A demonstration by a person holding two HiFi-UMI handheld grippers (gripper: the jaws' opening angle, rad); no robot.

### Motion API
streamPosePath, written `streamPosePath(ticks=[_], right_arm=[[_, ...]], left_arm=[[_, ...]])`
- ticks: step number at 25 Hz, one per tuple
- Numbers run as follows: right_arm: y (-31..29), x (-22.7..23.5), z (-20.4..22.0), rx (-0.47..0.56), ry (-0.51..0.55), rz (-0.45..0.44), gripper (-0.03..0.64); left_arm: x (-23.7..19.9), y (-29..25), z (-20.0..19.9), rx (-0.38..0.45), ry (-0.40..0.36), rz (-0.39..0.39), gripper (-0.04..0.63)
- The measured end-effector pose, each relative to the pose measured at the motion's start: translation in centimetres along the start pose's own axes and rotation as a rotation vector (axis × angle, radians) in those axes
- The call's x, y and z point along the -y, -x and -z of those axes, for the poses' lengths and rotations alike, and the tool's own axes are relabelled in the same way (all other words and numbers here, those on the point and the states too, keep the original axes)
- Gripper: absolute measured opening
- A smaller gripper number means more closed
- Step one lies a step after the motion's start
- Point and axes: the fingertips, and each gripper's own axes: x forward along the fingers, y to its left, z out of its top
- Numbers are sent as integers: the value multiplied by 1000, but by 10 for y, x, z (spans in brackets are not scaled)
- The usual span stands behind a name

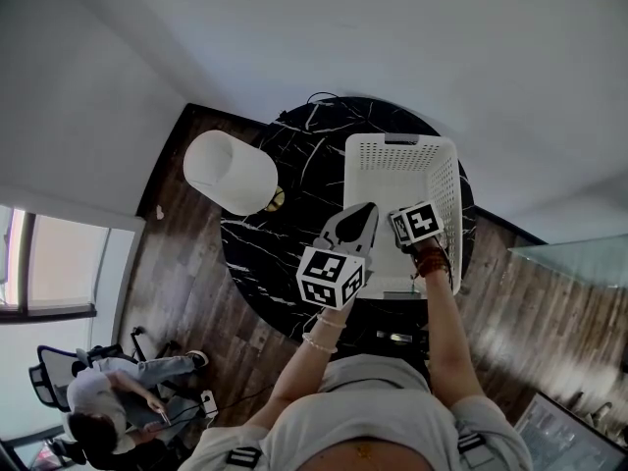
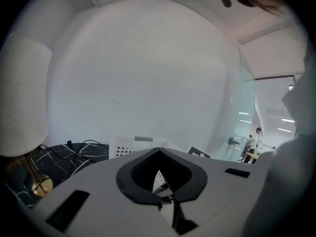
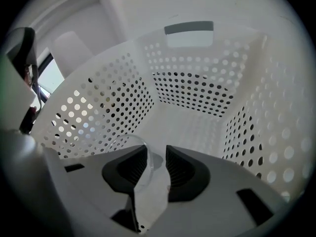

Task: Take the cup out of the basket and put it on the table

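Grasp step under way: right gripper [image 3: 157, 167], jaws slightly apart, straddled the clear cup [image 3: 136, 144] wall low in the basket [image 3: 187, 83] at 7 o'clock; left gripper [image 2: 163, 194] was pressed together, empty; next, probably pinch, lift, set on table [image 1: 265, 253] at 9 o'clock.

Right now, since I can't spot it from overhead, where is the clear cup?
In the right gripper view, the clear cup sits inside the white perforated basket, near its left wall, just ahead of the open right gripper.
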Motion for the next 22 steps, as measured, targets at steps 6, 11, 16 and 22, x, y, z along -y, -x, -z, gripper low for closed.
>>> streamPosePath(ticks=[6, 11, 16, 22], right_arm=[[-2, 2, 2, -8, -26, 0, 115], [-1, 5, 5, -24, -2, 39, 95], [2, 10, 7, -28, 10, 67, 77], [6, 12, 10, 2, 13, 76, 63]], left_arm=[[-1, 2, 1, -3, -1, -9, 6], [-1, 4, 2, -3, 0, -14, 6], [0, 4, 2, -3, 3, -14, 6], [2, 4, 2, -4, 2, -7, 6]])
